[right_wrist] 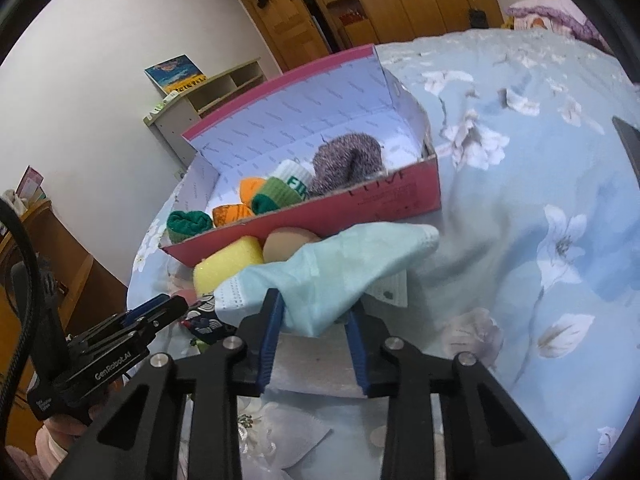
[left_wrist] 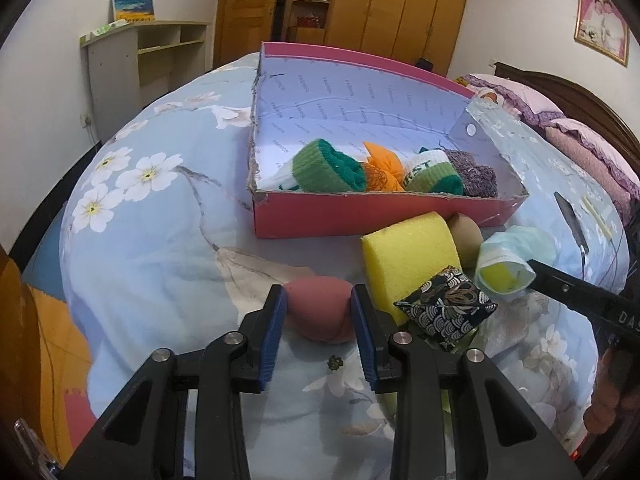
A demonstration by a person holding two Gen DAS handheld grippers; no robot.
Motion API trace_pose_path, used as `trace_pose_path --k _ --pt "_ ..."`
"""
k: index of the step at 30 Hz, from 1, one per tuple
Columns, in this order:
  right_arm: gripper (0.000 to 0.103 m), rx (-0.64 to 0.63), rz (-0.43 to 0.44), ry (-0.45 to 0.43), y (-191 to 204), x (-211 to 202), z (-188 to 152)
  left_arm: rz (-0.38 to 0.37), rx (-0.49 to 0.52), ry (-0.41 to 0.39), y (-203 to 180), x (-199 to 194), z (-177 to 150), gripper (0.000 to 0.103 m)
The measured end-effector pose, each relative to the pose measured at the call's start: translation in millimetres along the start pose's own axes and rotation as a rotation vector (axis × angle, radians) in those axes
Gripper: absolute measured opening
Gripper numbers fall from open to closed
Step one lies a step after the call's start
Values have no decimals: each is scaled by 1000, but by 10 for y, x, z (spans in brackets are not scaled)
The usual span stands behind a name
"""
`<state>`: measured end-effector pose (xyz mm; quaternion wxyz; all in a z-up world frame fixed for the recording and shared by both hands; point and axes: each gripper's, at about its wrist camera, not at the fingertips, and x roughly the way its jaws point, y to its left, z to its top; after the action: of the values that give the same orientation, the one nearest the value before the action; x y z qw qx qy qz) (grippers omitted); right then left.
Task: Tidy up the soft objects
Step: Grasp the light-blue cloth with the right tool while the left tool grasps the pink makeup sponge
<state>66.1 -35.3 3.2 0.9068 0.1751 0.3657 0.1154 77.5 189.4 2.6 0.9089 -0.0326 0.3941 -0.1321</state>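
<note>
Four rolled socks [left_wrist: 332, 170] already lie along the near wall of the pink box [left_wrist: 360, 216] on the bed [left_wrist: 152, 240]. Still outside, just in front of the box, are a yellow sponge [left_wrist: 408, 256], a tan makeup sponge [left_wrist: 466, 234], a patterned pouch [left_wrist: 446, 308] and a pink makeup sponge [left_wrist: 318, 308]. So the sorting looks about half done. The left tool [left_wrist: 319, 300] pinches the pink sponge between its blue pads. The right tool [right_wrist: 316, 308] grips a light blue face mask [right_wrist: 340, 268], held just in front of the box. A floral quilt covers the bed; a wooden wardrobe [left_wrist: 400, 8] and a small shelf [left_wrist: 160, 52] stand by white walls.
</note>
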Motion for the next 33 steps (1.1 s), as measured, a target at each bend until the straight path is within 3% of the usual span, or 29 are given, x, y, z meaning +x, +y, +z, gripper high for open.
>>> trace_pose_path --k 2,8,11,16,20,27,33 --pt "33 -11 0 -12 25 -43 -7 -7 -11 -1 19 -20 2 31" --pt "33 -45 -8 -47 65 -159 -18 -24 -10 -30 24 -128 13 9" --pt "33 -57 -10 -60 83 -208 -25 -28 2 -25 10 -140 17 8" --pt "33 -77 -9 -68 124 -245 -40 13 54 -18 -53 -119 -19 12" --pt "33 -87 -7 -66 145 -244 -60 28 48 -19 -34 -99 -9 28" --pt "33 -88 -7 -66 139 -245 -62 -45 -27 -11 74 -112 23 35" --pt "33 -90 -9 -65 136 -243 -62 -99 -1 0 -28 -94 -18 35"
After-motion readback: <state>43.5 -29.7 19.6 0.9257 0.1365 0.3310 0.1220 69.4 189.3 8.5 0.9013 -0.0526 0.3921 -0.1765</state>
